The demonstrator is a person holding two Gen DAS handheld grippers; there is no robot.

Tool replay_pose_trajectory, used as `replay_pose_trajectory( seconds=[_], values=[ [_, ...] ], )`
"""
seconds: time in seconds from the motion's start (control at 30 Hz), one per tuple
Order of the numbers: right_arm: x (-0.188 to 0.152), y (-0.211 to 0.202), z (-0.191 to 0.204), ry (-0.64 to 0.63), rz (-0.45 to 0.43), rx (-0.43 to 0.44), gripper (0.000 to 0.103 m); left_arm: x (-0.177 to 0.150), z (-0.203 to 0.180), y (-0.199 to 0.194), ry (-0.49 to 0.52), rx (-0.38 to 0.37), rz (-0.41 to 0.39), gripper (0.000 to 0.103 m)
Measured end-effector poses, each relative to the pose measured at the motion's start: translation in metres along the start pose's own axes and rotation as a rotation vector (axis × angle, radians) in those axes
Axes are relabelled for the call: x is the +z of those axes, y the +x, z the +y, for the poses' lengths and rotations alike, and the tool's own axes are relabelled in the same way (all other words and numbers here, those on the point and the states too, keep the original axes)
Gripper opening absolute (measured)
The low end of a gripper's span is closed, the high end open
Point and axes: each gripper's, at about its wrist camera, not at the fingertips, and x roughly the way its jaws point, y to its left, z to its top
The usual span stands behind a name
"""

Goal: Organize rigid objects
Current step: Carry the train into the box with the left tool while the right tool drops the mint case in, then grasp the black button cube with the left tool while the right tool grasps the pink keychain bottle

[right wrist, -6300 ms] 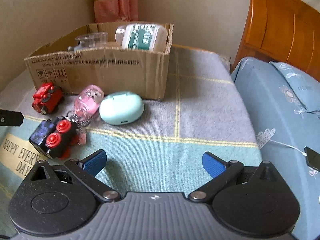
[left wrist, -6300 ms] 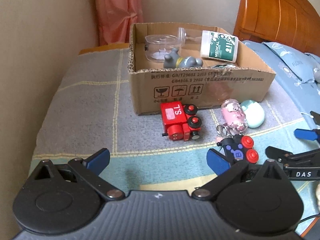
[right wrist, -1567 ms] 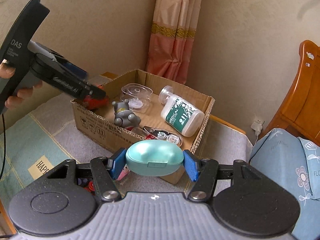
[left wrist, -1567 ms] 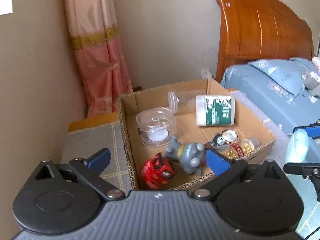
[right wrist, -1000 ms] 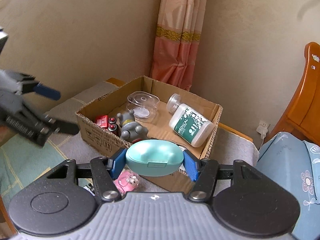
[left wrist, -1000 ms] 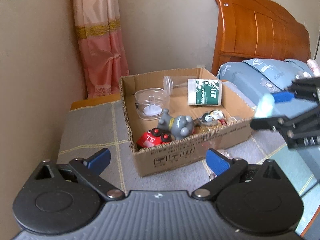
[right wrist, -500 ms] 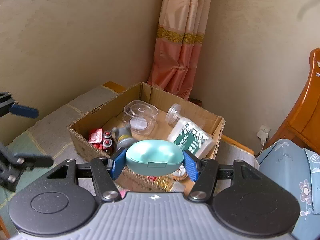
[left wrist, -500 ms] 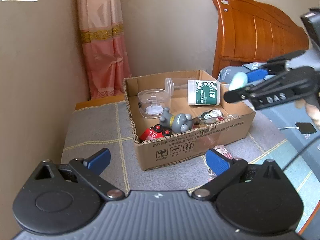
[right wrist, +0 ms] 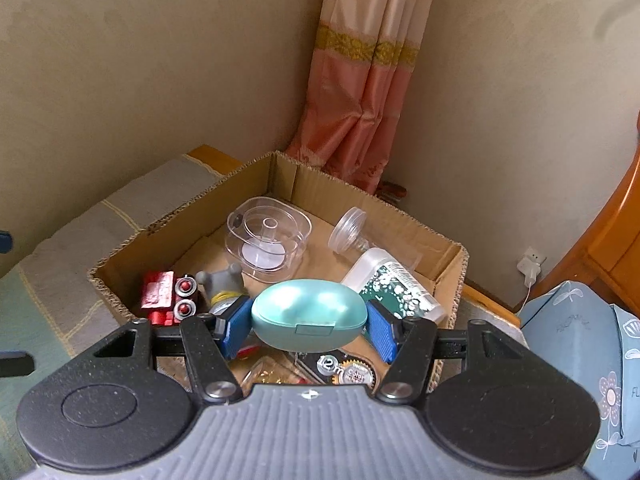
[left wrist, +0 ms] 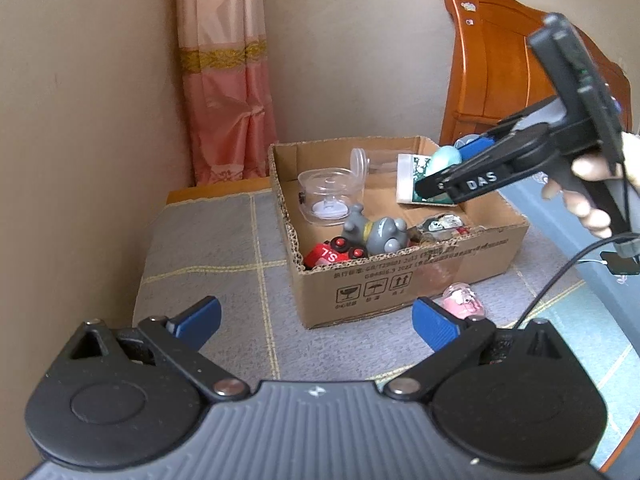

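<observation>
The right gripper [right wrist: 307,330] grips the mint-green case [right wrist: 308,315] between its 2 blue pads, holding it above the cardboard box [left wrist: 404,276], over the near-middle of its interior. To do the drop well, lower it toward bare cardboard between the grey elephant toy [left wrist: 374,230] and the white medical bottle [right wrist: 394,284], clear of the clear plastic container [right wrist: 268,238], then part the jaws low so it does not bounce. The left gripper [left wrist: 316,322] hangs spread and empty in front of the box, near the pink keychain [left wrist: 462,300]. Compared with 1 second ago, the case has travelled from short of the box's near wall to over its contents, and the left gripper has backed away.
</observation>
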Motion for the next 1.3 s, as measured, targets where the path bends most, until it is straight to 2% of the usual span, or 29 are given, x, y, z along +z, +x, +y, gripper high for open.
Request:
replay_pose_trajectory(
  seconds=[0.17,0.23,0.4,0.73,1.0,1.3],
  values=[
    [0.009,0.019,0.000,0.013,0.017,-0.016,0.067,-0.002,-0.001,0.003,0.006,-0.004,0.013,0.101],
    [0.011,0.021,0.001,0.012,0.011,-0.036,0.089,-0.003,-0.001,0.002,0.004,-0.002,0.012,0.101],
    [0.007,0.011,0.007,0.008,-0.015,-0.046,0.099,-0.006,0.001,0.000,-0.002,0.000,0.016,0.101],
    [-0.017,-0.025,0.025,0.003,-0.037,-0.036,0.102,-0.011,-0.002,-0.014,-0.006,0.008,0.011,0.101],
    [-0.044,-0.058,0.037,0.047,-0.068,-0.038,0.103,-0.018,-0.003,-0.025,-0.006,0.019,0.007,0.101],
    [-0.089,-0.057,0.051,0.159,-0.017,-0.059,0.103,-0.027,-0.001,-0.030,-0.014,0.025,0.021,0.101]
  ],
)
